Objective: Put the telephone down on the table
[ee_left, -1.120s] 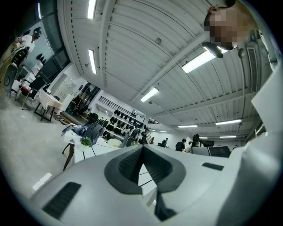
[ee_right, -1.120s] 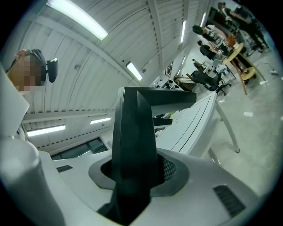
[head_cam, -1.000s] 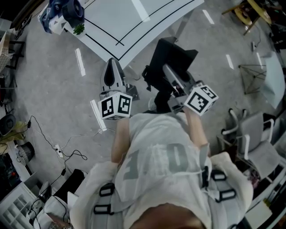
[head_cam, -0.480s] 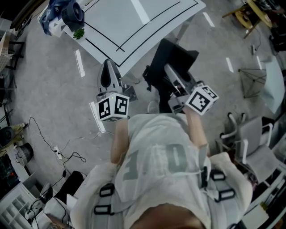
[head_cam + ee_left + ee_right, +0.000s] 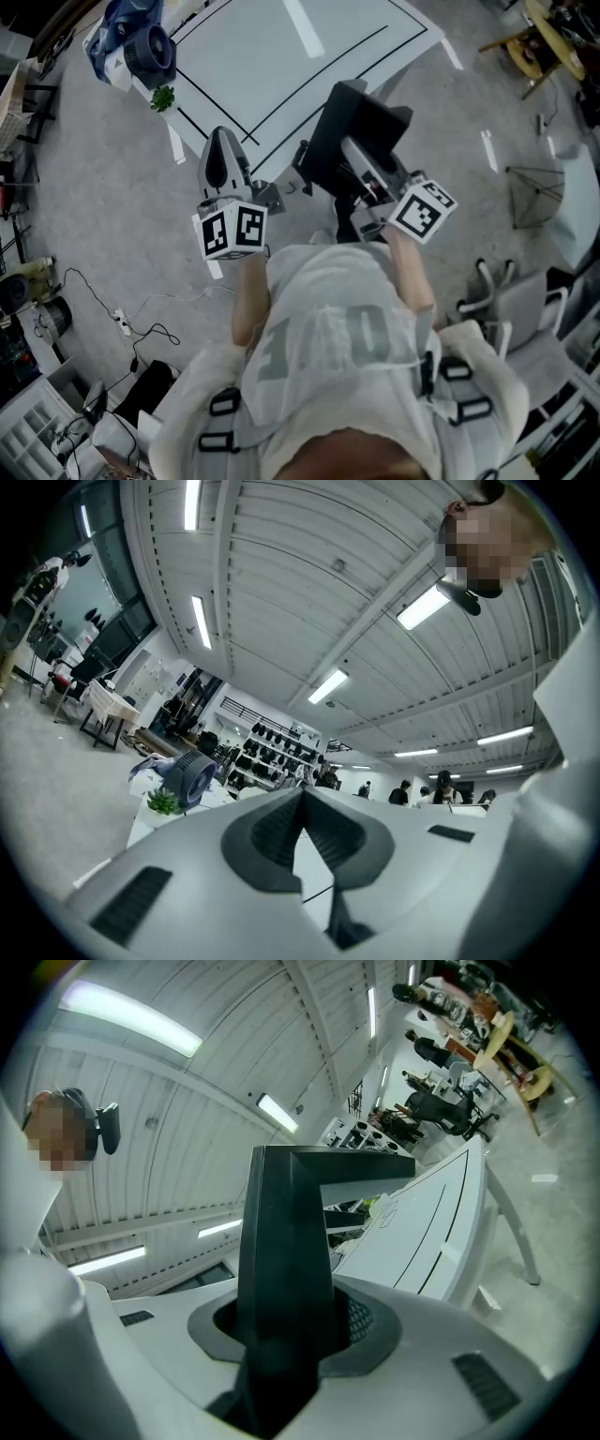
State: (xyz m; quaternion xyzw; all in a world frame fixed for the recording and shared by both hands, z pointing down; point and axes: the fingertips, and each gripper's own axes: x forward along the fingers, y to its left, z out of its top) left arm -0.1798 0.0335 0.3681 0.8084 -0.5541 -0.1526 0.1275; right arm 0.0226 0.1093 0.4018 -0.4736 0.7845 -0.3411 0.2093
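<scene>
Black telephone [image 5: 370, 112] pinched in the right gripper [image 5: 361, 155], by the corner of the white surface [image 5: 281, 56] at twelve o'clock, lower end buried between the jaws. Left gripper [image 5: 217, 141] at ten o'clock: tips pressed together, empty.

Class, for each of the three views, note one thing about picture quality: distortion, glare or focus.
Head view: flat, even light, the table sharp. Left gripper view: strong fisheye bend in the ceiling, the lamp glaring white. Right gripper view: same bend; the telephone close up is dark and slightly soft.

Black telephone [image 5: 361, 127], gripped, beside white table [image 5: 281, 56]
</scene>
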